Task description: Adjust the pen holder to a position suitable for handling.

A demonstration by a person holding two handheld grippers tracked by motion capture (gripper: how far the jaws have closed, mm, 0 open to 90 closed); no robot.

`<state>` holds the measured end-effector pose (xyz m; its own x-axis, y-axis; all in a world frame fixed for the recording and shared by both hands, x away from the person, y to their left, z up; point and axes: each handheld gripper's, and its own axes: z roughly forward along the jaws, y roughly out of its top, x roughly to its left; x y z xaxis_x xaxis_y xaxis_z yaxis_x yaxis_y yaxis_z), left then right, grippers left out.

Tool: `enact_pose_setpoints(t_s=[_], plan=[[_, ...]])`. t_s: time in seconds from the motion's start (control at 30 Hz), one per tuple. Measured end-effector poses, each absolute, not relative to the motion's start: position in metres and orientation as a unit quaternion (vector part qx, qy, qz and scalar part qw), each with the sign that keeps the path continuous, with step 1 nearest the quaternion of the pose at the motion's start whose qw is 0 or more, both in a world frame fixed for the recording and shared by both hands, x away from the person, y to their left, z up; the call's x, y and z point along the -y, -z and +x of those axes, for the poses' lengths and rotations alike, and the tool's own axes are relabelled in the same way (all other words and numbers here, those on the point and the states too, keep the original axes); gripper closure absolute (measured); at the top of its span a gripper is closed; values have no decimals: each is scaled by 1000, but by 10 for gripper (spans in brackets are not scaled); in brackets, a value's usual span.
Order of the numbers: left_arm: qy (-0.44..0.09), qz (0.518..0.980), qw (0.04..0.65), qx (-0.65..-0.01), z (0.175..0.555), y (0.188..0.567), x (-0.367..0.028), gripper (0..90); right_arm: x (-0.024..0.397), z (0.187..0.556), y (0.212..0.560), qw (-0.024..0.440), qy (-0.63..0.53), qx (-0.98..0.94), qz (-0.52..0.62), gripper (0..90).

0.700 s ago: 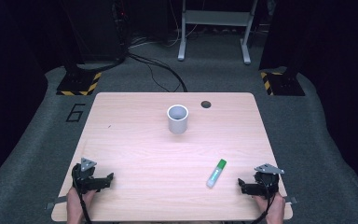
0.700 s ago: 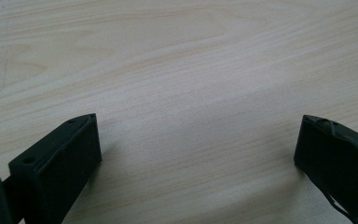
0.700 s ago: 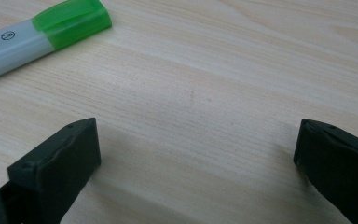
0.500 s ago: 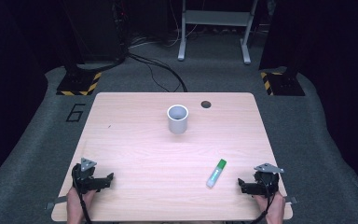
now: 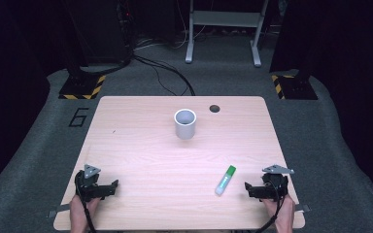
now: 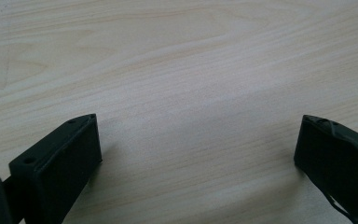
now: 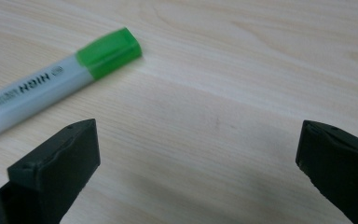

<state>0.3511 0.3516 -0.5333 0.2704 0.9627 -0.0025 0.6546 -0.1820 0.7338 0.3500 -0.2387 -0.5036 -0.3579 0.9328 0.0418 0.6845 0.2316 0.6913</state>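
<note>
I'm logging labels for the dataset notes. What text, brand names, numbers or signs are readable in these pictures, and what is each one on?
"6": large dark numeral on the grey floor mat, left of the table.
"HIGH": bold dark letters on the white barrel of the highlighter, cut off where the print begins.
A small oval mark beside the green cap and a line of tiny print near the barrel's far end: too small and blurred to read.
No text shows on the white cup.
</note>
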Motion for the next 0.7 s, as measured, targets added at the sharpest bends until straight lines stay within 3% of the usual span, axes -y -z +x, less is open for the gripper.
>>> enact_pose_setpoints(t_s=[0.7], plan=[[-243, 730, 320, -553, 351, 533, -352, 4, 190, 381, 443, 180, -343, -797, 463, 0]])
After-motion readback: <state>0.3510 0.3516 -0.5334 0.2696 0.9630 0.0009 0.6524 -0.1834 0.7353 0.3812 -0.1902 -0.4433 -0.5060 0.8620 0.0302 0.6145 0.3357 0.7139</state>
